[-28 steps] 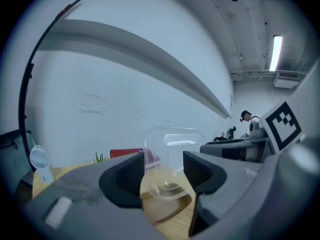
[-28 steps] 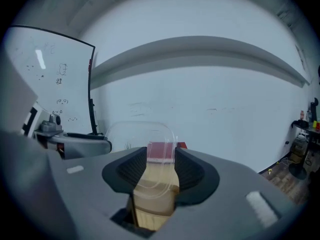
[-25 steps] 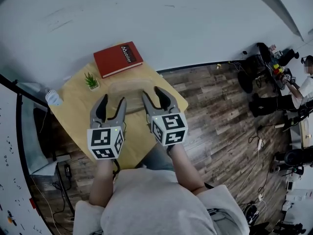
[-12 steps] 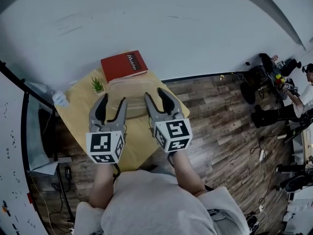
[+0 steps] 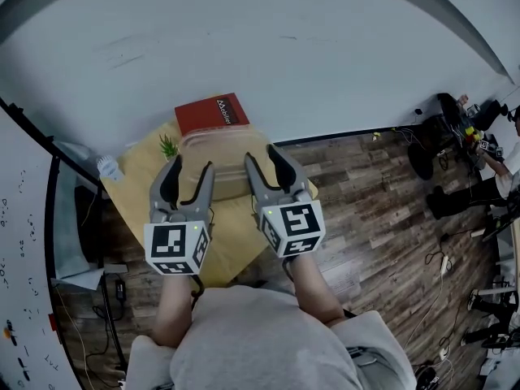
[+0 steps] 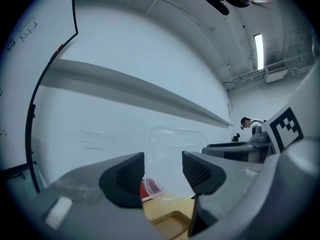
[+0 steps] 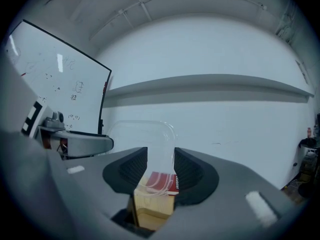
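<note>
Left gripper (image 6: 162,166) has its jaws about halfway in, with one short end of a clear plastic container (image 6: 175,149) between them. The rim sits against the left-hand pad; contact on the other pad is harder to read. Right gripper (image 7: 160,166) is narrower, and both its pads press the container's other end (image 7: 145,139), a firm pinch.

From overhead the container (image 5: 226,169) spans from the left gripper (image 5: 185,177) to the right gripper (image 5: 268,162). It hangs in the air over the far half of the small wooden table (image 5: 231,234), touching nothing below. The two-ended grip looks meant to keep the thin, flexible shell level and stop it twisting. The arms run roughly parallel, which fits that. Both gripper cameras look through the clear wall at the white wall behind, so the shell seems to be empty.

On the table past the container, a red book (image 5: 213,114) lies flat at the far edge by the wall. It also shows low between the right jaws (image 7: 162,181). A small potted plant (image 5: 169,146) stands just left of the book, near the left gripper's tips. A handheld fan (image 5: 110,169) sits at the table's left corner, well apart. A whiteboard (image 7: 55,84) stands off to the left.
</note>
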